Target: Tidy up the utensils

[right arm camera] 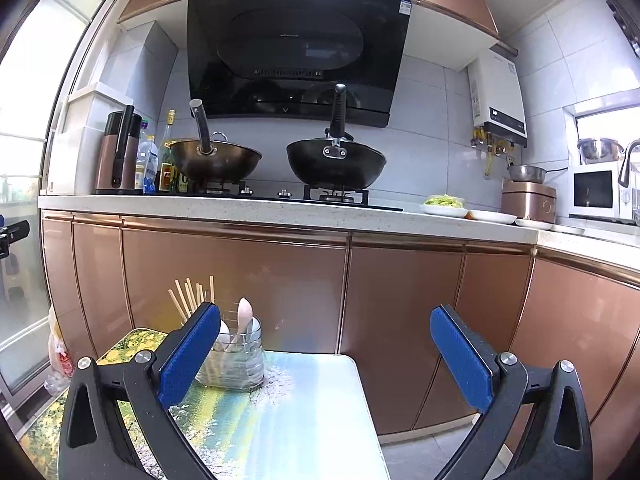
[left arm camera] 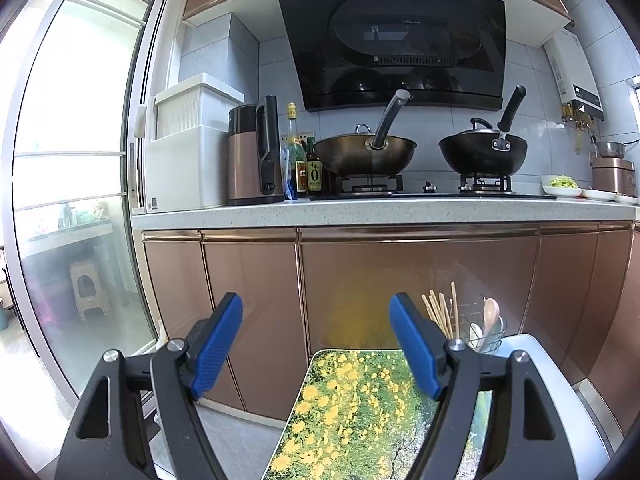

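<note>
A clear holder point(right arm camera: 236, 364) with a wire frame stands at the far edge of a small table with a printed landscape top point(right arm camera: 280, 420). It holds several wooden chopsticks point(right arm camera: 188, 300) and pale spoons point(right arm camera: 244, 316). In the left wrist view the holder point(left arm camera: 486, 336) sits at the table's far right, chopsticks point(left arm camera: 440, 312) and spoons point(left arm camera: 491, 314) upright in it. My left gripper point(left arm camera: 316, 344) is open and empty above the table's near left part. My right gripper point(right arm camera: 326, 354) is open and empty, its left finger point(right arm camera: 188, 356) in front of the holder.
Behind the table run copper cabinet doors point(right arm camera: 240, 288) under a white counter point(right arm camera: 280, 210) with two woks point(right arm camera: 336, 164) on a stove, bottles, a kettle point(right arm camera: 120, 156) and plates. A glass sliding door point(left arm camera: 76, 200) is at the left. A plastic bag point(right arm camera: 58, 352) lies by the table.
</note>
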Available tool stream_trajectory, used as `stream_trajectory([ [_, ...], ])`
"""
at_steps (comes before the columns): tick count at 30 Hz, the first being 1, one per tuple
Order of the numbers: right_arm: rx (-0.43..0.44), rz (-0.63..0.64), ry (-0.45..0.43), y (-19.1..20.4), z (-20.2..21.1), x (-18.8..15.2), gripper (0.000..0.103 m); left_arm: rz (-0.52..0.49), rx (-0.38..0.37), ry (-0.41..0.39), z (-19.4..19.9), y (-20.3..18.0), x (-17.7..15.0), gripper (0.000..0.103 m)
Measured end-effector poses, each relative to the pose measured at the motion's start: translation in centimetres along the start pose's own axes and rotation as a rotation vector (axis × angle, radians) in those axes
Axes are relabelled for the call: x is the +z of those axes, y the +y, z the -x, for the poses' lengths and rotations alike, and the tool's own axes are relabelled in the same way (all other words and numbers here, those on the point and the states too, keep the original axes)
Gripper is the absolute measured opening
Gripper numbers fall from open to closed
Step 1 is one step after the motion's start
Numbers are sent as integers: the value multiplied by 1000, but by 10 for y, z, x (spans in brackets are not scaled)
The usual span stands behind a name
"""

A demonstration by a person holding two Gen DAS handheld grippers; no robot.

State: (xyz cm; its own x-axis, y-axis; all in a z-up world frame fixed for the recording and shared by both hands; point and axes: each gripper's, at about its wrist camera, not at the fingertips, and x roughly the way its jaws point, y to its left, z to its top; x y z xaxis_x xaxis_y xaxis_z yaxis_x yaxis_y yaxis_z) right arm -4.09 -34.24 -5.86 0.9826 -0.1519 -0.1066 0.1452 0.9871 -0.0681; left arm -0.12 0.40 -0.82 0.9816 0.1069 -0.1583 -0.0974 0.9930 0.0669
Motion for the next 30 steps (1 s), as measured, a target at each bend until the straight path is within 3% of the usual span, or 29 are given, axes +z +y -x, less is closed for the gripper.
stream_trajectory([
  [19, 17, 13, -57, 6, -2, 26, 103, 12, -24, -37, 0, -5, 20, 75],
  [30, 24, 15, -38, 13, -6, 32, 103, 21, -31, -32, 2, -3, 20, 75],
])
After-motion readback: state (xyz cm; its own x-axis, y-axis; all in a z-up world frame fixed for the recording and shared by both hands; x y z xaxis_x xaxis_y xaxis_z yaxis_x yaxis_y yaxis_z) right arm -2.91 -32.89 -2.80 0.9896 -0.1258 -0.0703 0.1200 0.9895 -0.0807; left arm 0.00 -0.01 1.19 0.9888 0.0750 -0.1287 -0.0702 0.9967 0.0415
